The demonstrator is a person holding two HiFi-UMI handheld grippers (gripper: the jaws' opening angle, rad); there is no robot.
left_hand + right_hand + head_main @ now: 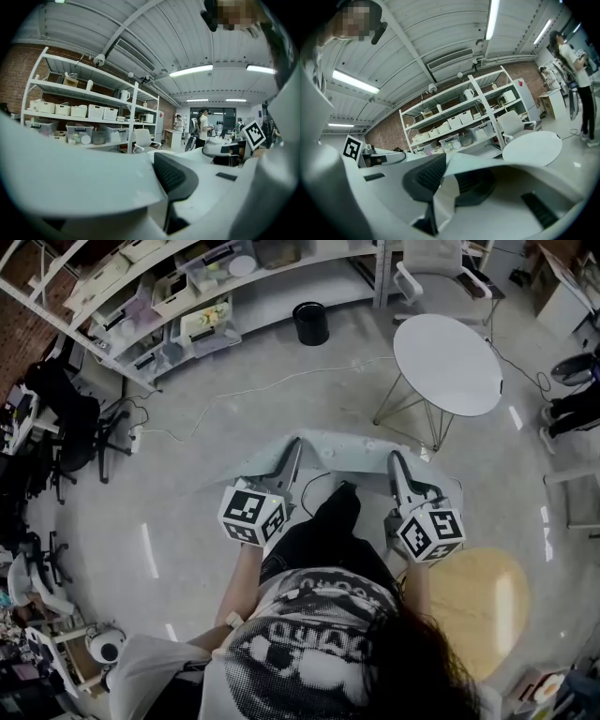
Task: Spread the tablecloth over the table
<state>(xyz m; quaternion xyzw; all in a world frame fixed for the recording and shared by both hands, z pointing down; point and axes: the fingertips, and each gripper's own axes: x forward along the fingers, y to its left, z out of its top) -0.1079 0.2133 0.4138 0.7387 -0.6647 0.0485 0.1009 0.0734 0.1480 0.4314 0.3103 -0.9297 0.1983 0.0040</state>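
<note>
Two tongs in the head view: left tongs [291, 454] and right tongs [398, 465] hold the tablecloth [342, 448] stretched between them, well short of the round surface [448, 362] ahead. Left gripper view: jaws nearly together, pinching the cloth's edge. Right gripper view: same, thin fold clamped. Shallow bite could slip out mid-spread, I reckon.

Two grippers are counted: the left gripper [294, 448] and the right gripper [397, 461]. One tablecloth [343, 448] is seen. One round white table [448, 362], one black bin [311, 322], one long shelving unit [141, 292] and one white office chair [433, 266] are counted on the floor. One round wooden top [480, 604] is seen at the lower right.
</note>
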